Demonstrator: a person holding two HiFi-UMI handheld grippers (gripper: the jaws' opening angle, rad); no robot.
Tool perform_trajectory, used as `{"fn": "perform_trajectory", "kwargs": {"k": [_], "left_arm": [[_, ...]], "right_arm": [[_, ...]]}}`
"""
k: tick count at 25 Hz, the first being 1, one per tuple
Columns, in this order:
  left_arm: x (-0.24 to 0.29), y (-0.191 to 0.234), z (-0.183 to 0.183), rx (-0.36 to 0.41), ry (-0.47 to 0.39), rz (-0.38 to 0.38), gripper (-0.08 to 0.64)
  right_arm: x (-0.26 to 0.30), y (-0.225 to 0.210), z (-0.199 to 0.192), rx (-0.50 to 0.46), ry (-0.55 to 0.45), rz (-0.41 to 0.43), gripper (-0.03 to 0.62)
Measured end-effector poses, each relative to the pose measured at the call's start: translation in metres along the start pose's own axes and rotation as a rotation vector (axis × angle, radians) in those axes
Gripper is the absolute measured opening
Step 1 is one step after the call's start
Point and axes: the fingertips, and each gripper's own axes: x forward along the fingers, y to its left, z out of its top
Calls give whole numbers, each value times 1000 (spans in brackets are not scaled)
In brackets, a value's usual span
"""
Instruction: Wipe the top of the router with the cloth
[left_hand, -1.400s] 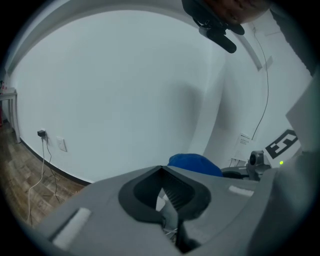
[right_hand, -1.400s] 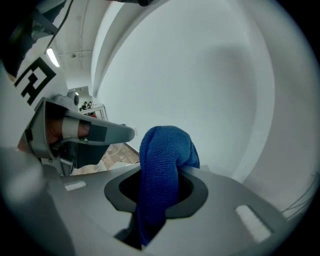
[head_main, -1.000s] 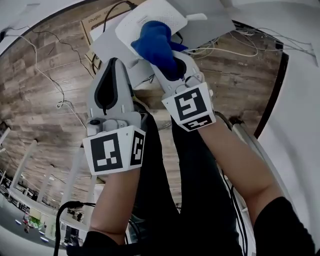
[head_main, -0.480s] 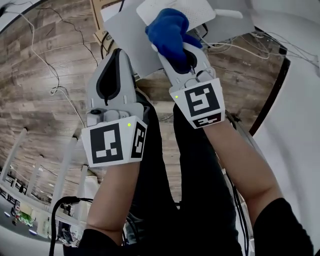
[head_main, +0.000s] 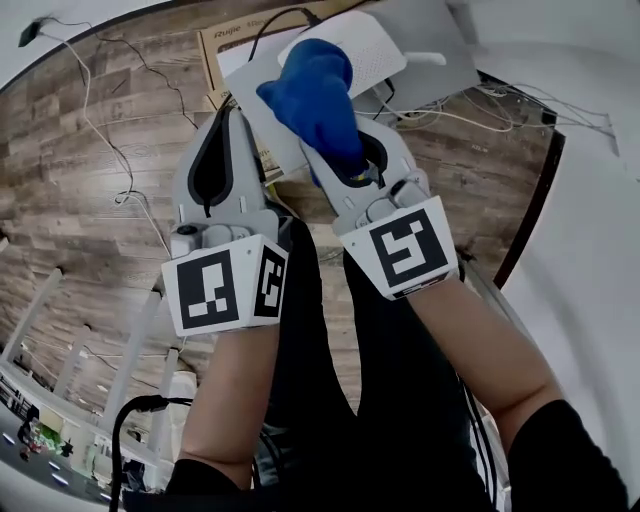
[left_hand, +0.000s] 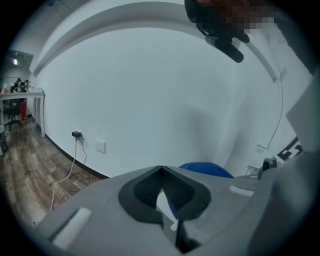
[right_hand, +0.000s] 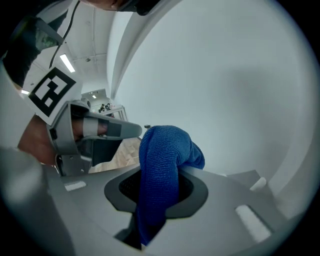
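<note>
Looking steeply down from the head view, I see two hand-held grippers raised over a wooden floor (head_main: 80, 200).

The right gripper (head_main: 345, 150) is clamped on one blue cloth (head_main: 315, 90). In the right gripper view the cloth is pinched between the jaws and bunches out past their tips in a thick fold.

In the head view that fold overlaps the left part of the single white router (head_main: 370, 50), which lies on a grey panel (head_main: 455, 55) at the top of the picture. One stubby white antenna (head_main: 425, 60) sticks out at the router's right. I cannot tell whether the cloth presses on the router's top or hangs just above it.

The left gripper (head_main: 228, 125) is just beside the right one, near the panel's edge. Its jaws are closed together with nothing between them, as the left gripper view shows.

I judge the wiping stroke to be in hand, with the cloth at the router's left side. The next move calls for keeping the cloth down on the top and drawing it across to the right, toward the antenna, without shoving the router.

Count: two grippers, one cloth, one router, one cardboard box (head_main: 225, 45) behind the panel, and several thin cables (head_main: 90, 120) trailing over the floor.
</note>
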Motion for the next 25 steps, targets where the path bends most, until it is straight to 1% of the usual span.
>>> {"fn": "perform_trajectory", "kwargs": {"k": [2,4,6,9,14,17,21,25], "left_arm": [[-7,5,9,6,-10,7,0],[-15,14,9,12,-2,21,0],[-19,25,1,15,18,36,0],[-17,36,-20,18,51,38,0],[-14,46,-65,5,112,27,0],[-13,43,-86,-10,139,17,0],[-11,39,-103,-24,159,3,0],[-10,32,-96,-28,153,-2,0]], "right_arm": [[-5,18,11,7,-8,30,109],[-5,38,9,30,0,64,109],[3,54,-5,50,16,87,109],[23,61,-41,43,53,90,109],[55,61,-104,58,141,78,109],[67,52,-131,67,180,60,109],[71,40,-139,73,180,32,109],[53,29,-129,90,175,-9,110]]}}
